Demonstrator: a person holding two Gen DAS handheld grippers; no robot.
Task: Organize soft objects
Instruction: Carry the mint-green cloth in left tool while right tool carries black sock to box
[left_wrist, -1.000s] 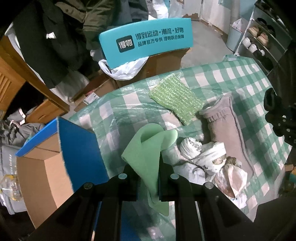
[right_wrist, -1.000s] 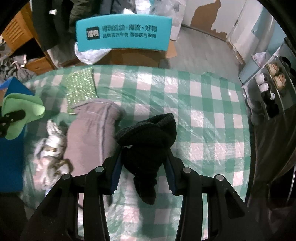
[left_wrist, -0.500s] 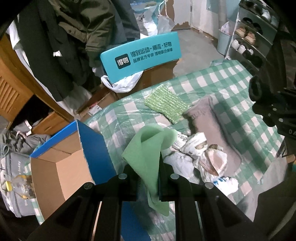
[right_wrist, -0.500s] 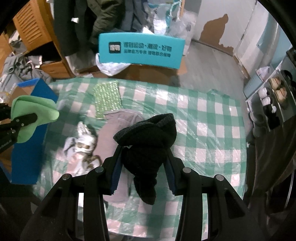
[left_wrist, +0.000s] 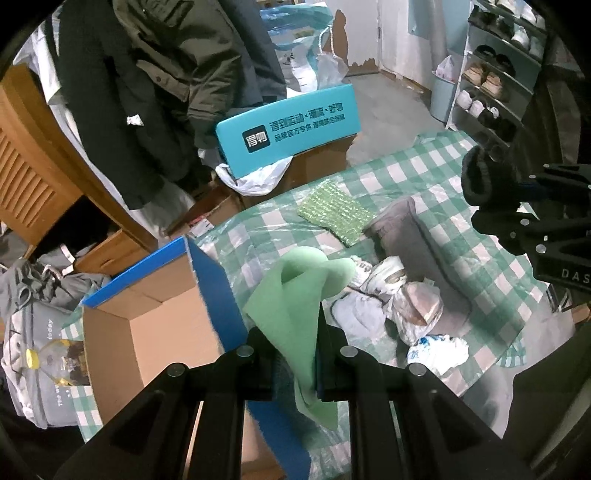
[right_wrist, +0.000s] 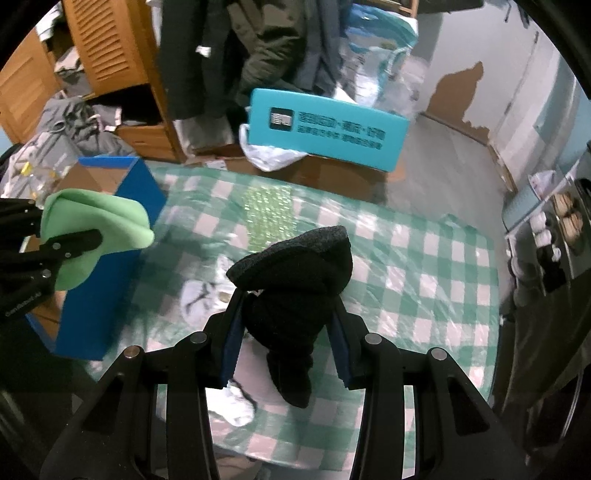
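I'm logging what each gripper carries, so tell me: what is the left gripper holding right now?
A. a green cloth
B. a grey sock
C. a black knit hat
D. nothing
A: the left gripper is shut on a green cloth, lifted beside the blue box; the black hat is in the right gripper, and the grey sock lies on the table.

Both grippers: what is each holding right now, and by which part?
Left gripper pinches the green cloth mid-fold; right gripper clamps the black knit hat across its middle.
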